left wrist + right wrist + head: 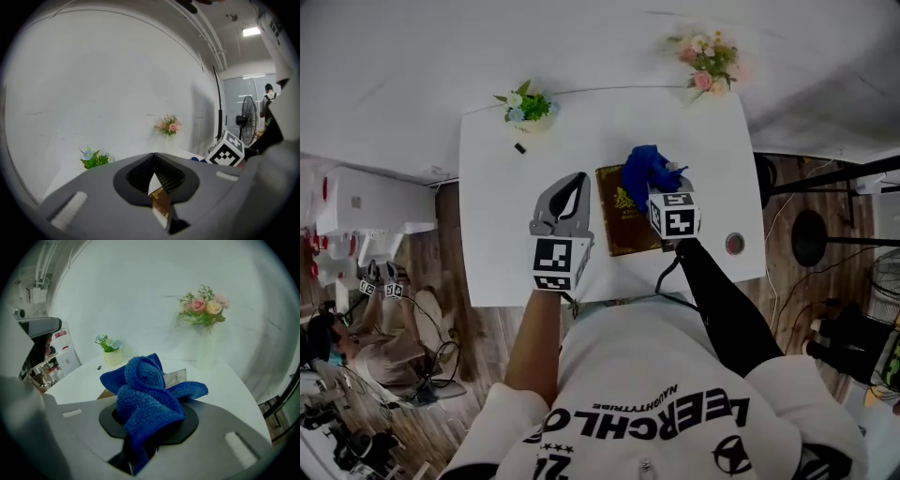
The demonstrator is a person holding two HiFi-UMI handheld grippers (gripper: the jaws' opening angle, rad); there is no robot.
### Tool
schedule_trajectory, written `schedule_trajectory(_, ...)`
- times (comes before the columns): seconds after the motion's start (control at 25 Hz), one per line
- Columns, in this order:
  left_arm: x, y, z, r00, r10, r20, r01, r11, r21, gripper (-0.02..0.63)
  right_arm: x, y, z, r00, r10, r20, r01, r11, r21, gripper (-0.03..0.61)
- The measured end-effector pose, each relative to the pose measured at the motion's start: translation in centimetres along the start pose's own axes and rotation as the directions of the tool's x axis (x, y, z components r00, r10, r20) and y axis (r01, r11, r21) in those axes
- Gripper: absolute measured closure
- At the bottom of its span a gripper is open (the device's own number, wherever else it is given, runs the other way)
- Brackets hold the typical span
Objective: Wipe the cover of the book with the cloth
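Right gripper [666,190] is clamped tight on the blue cloth [145,397], which bunches up over both jaws. The cloth sits over the far end of the brown book [622,223], spilling a little past its far right corner. The book lies on the white table [492,239], its near edge close to the table's near edge.

Left gripper [578,178] is closed, jaw tips touching, nothing caught between them. It hangs just beside the book's left edge, and a sliver of the cover shows through the gap behind the tips.

There's bare table left of my left gripper and beyond the book. A small black thing [519,147] lies at far left, near the blue-flower pot [526,105]. A pink bouquet [707,58] stands at the far right corner. A red round thing [734,244] sits by the right edge, near my right forearm.
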State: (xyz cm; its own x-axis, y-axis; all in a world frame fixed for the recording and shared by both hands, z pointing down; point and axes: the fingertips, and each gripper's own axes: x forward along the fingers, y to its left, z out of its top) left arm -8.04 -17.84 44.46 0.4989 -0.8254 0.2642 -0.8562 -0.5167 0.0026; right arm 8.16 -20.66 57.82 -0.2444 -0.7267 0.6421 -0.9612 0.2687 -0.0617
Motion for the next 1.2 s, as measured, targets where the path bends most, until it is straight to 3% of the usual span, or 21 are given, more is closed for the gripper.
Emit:
schedule_trajectory(0.24,0.6,-0.4,0.0,1.000,-0.004,0.000,0.004,1.000,-0.021,0.557,-1.4,-4.6,-0.6,0.993,-0.117,-0.004,0.117,0.993,0.022,0.489)
schedule_trajectory(0.36,0.5,-0.5,-0.3,1.000,-0.002,-0.010,0.002,1.000,-0.016,0.557,-1.8,-5.1,-0.7,0.992,-0.124,0.008,0.124,0.991,0.040,0.489)
schedule_trajectory(0.52,0.2,-0.5,-0.4,1.000,0.004,-0.025,-0.004,1.000,-0.012,0.556,-2.9,-2.9,1.1,0.995,-0.028,0.094,0.023,0.998,0.061,0.489)
schedule_trajectory(0.68,-0.2,-0.1,0.1,1.000,0.020,0.008,-0.020,1.000,-0.022,0.557,-4.4,2.7,2.9,0.974,0.132,0.182,-0.145,0.987,0.061,0.489)
schedule_trajectory(0.88,-1.0,0.5,-0.4,0.999,0.037,-0.001,-0.037,0.999,-0.030,0.555,-4.4,9.7,2.4,0.942,0.288,0.170,-0.298,0.954,0.034,0.489)
schedule_trajectory(1.0,-1.5,0.8,-0.5,0.999,0.047,-0.002,-0.047,0.999,-0.028,0.557,-3.6,11.7,0.4,0.945,0.309,0.105,-0.313,0.950,0.017,0.489)
schedule_trajectory(1.2,-1.8,0.7,-0.2,0.999,0.045,0.009,-0.045,0.999,-0.019,0.555,-2.5,10.8,-2.2,0.972,0.230,0.042,-0.230,0.973,0.004,0.489)
